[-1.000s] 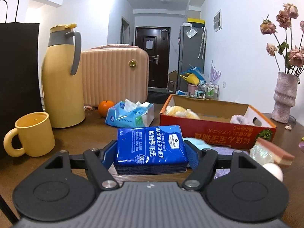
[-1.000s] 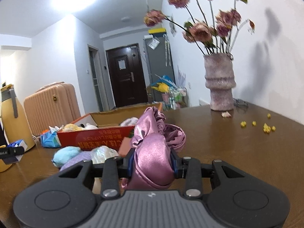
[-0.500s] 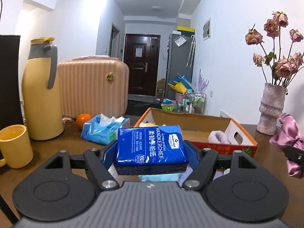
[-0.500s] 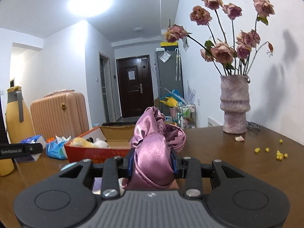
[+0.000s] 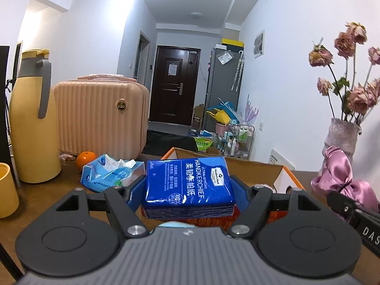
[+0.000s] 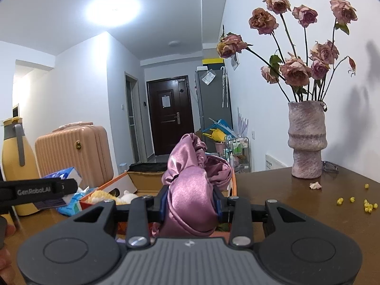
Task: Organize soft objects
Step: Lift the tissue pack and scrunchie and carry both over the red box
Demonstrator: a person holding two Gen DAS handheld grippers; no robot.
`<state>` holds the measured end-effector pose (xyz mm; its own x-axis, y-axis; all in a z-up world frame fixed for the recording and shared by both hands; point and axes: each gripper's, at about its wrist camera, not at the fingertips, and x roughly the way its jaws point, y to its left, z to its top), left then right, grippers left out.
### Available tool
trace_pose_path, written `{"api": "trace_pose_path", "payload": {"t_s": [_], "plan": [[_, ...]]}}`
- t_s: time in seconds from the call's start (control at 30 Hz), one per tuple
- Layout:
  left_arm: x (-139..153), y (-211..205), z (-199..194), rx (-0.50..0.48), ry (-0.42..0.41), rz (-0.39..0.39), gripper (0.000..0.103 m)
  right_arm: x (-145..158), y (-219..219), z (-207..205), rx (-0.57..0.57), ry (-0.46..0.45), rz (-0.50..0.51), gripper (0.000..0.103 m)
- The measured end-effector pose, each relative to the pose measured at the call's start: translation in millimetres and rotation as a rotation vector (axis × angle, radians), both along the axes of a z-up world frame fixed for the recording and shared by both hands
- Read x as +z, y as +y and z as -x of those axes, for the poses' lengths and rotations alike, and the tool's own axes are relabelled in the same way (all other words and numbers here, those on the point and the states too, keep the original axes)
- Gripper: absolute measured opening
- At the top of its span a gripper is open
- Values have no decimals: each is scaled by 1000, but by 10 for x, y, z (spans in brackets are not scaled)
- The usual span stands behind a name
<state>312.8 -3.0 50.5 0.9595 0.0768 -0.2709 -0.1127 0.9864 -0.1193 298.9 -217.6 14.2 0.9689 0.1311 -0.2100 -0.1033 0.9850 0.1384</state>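
My left gripper (image 5: 188, 191) is shut on a blue handkerchief tissue pack (image 5: 187, 185), held above the table just before the orange cardboard box (image 5: 256, 168). My right gripper (image 6: 190, 201) is shut on a pink satin scrunchie (image 6: 190, 190), also raised near the box (image 6: 133, 180). The scrunchie (image 5: 342, 180) and the right gripper's finger show at the right of the left wrist view. The left gripper's finger (image 6: 40, 190) shows at the left of the right wrist view. Plush items (image 6: 111, 196) lie inside the box.
On the brown table stand a yellow thermos (image 5: 33, 123), a yellow mug (image 5: 6, 190), a peach case (image 5: 99, 116), an orange (image 5: 86, 159), an open blue tissue packet (image 5: 109, 173) and a vase of dried roses (image 6: 306, 140). Yellow crumbs (image 6: 356, 201) lie at the right.
Both grippers have risen and moved toward the box with their loads still held. The soft items on the table in front of the box have dropped out of sight below.
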Motion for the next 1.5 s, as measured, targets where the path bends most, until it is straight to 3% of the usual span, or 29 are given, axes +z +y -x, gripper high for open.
{"api": "trace_pose_path", "payload": {"t_s": [0.9,1.5], "plan": [[85,-17,-763,30,-39,-7,75,156,53,-923,-5,17,25,35],[26,-9,-1294,28,-21,-17,74,102,172,-1549,0,130,45,35]]}}
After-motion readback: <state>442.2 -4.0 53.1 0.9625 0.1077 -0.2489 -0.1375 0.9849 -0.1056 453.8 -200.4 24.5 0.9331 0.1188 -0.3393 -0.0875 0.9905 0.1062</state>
